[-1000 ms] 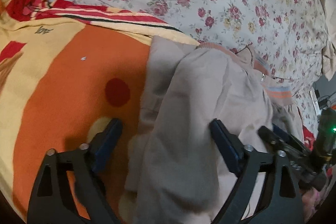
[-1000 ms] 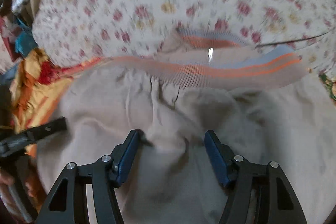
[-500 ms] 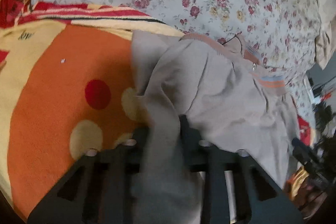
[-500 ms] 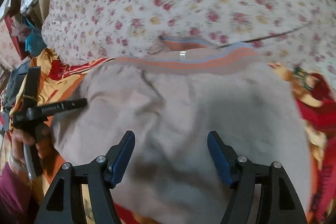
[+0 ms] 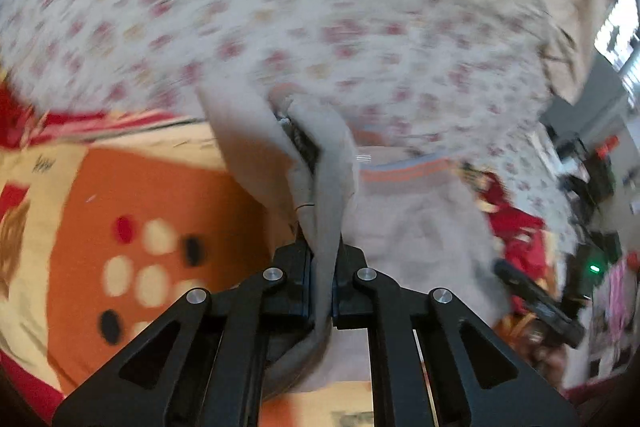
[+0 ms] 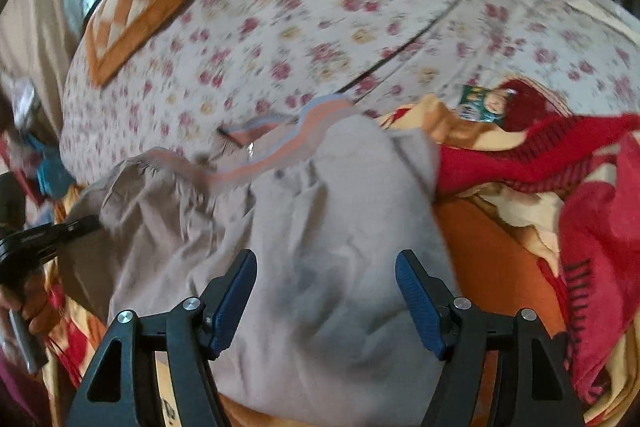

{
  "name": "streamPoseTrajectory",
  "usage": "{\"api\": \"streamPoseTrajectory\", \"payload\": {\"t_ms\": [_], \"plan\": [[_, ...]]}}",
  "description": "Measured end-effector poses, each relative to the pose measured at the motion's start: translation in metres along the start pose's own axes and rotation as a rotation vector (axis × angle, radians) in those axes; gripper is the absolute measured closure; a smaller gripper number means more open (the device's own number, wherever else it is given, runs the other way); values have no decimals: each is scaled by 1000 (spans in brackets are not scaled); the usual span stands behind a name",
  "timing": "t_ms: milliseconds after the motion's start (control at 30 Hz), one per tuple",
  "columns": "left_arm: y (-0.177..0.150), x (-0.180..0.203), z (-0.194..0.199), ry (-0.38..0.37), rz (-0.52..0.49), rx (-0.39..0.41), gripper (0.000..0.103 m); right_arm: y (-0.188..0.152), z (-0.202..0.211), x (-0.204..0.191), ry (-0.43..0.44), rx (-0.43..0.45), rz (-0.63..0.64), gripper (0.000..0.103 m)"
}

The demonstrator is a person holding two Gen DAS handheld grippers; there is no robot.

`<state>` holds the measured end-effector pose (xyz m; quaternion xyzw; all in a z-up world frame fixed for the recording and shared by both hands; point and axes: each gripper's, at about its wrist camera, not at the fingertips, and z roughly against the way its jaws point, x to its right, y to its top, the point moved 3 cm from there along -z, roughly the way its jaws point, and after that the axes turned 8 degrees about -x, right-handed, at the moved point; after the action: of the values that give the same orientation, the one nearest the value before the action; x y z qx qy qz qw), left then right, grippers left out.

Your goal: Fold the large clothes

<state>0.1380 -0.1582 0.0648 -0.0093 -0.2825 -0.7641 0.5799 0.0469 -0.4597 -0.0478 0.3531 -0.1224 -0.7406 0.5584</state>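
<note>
The beige garment (image 6: 320, 227) lies bunched on the orange-and-yellow blanket (image 5: 160, 195), its striped orange-and-blue waistband (image 6: 280, 151) toward the floral bedsheet (image 6: 320, 27) that covers the far part of the bed. One edge of the cloth is drawn up into a narrow ridge (image 5: 324, 227) that runs straight into the left gripper (image 5: 322, 291), whose fingers are pressed together on that fold. The right gripper (image 6: 326, 291) hangs over the broad flat middle of the garment with its blue-padded fingers (image 6: 236, 291) spread wide and nothing between them. A crumpled red blanket (image 6: 560, 167) crowds the garment's right edge, touching it. On the left side the orange blanket lies bare beside the cloth, and the floral sheet beyond the waistband is flat and uncluttered apart from an orange patterned cushion (image 6: 136, 11) near the far corner.

Half a second ago the left fingers had only just closed on the cloth and it lay low; now the pinched edge is lifted clear of the blanket. The right gripper has stayed wide over the garment, and the view is blurred.
</note>
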Motion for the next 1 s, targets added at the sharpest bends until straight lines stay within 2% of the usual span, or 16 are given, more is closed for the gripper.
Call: {"api": "streamPoseTrajectory", "payload": {"t_ms": [100,167,200,267,367,433,500,567,633,700,733,800,900,1000], "plan": [[10,69,-14,-19,-111,-24,98,5,10,17,29,32,-73,34],[9,115,-40,4,-196,-53,98,8,15,28,28,53,-100,33],[8,129,-54,-1,-203,-75,98,8,16,33,15,58,-107,33],[3,148,-80,-68,-176,-141,98,8,17,41,-4,54,-127,33],[-3,162,-94,-112,-201,-197,98,9,21,47,33,47,-154,33],[-6,161,-88,-136,-199,-224,97,11,26,47,55,60,-167,28],[-10,154,-69,-147,-190,-207,97,12,31,45,72,80,-169,24],[-9,138,-43,-128,-187,-151,86,11,34,38,102,84,-155,23],[-9,119,-22,-92,-175,-100,59,9,34,33,140,78,-140,20],[-11,99,-5,-44,-167,-28,48,7,32,23,188,72,-124,18],[-15,86,1,-1,-168,2,48,6,30,17,210,67,-116,18],[-23,71,-3,34,-172,-7,48,5,24,6,248,53,-100,16],[-44,51,-27,19,-154,-77,48,10,9,-8,290,14,-106,14],[-66,52,-50,-35,-155,-116,48,16,-10,-15,350,-44,-154,14]]}}
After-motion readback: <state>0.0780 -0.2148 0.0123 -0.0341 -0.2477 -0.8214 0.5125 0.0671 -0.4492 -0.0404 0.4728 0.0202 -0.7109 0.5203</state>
